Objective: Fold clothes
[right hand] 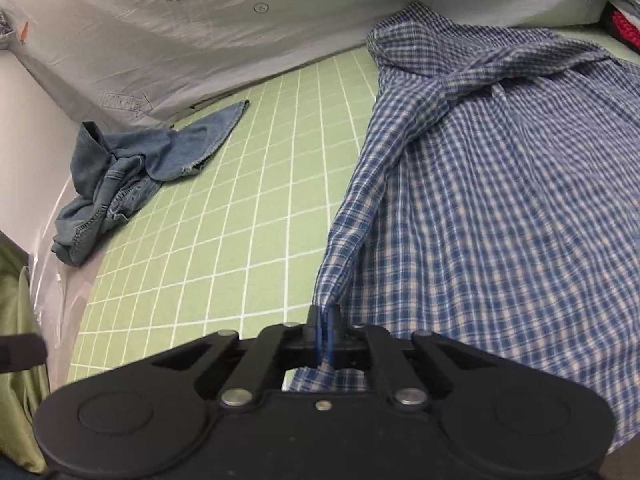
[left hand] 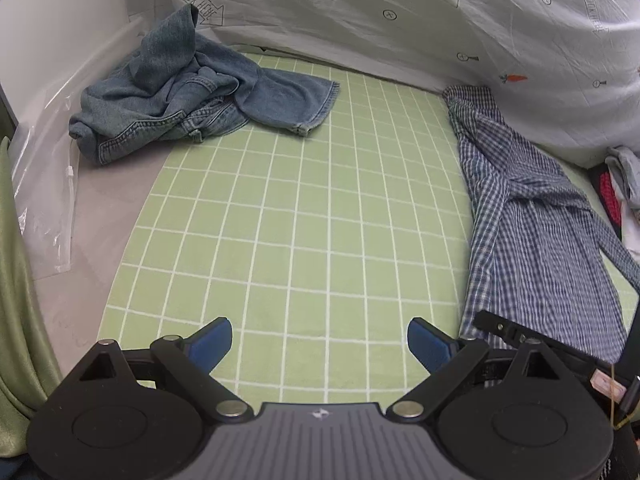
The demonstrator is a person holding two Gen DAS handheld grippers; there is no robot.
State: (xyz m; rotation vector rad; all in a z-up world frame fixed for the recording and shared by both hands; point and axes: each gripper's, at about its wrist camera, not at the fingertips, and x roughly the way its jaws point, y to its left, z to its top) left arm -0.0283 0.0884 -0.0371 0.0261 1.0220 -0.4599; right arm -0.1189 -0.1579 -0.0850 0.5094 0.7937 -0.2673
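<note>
A blue-and-white checked shirt (right hand: 500, 208) lies spread on the green grid mat (right hand: 256, 224), to the right. My right gripper (right hand: 325, 320) is shut on the shirt's near left edge, and the cloth rises into the jaws. In the left wrist view the shirt (left hand: 532, 216) lies along the mat's right side. My left gripper (left hand: 320, 346) is open and empty, low over the green mat (left hand: 304, 216), left of the shirt. The right gripper's black body (left hand: 520, 336) shows at the shirt's near edge.
Crumpled blue jeans (left hand: 180, 92) lie at the mat's far left corner, also seen in the right wrist view (right hand: 128, 176). A white printed sheet (left hand: 400, 20) hangs behind. Clear plastic (left hand: 44, 184) and a green curtain (left hand: 16, 300) are at left. Other clothes (left hand: 620, 196) sit far right.
</note>
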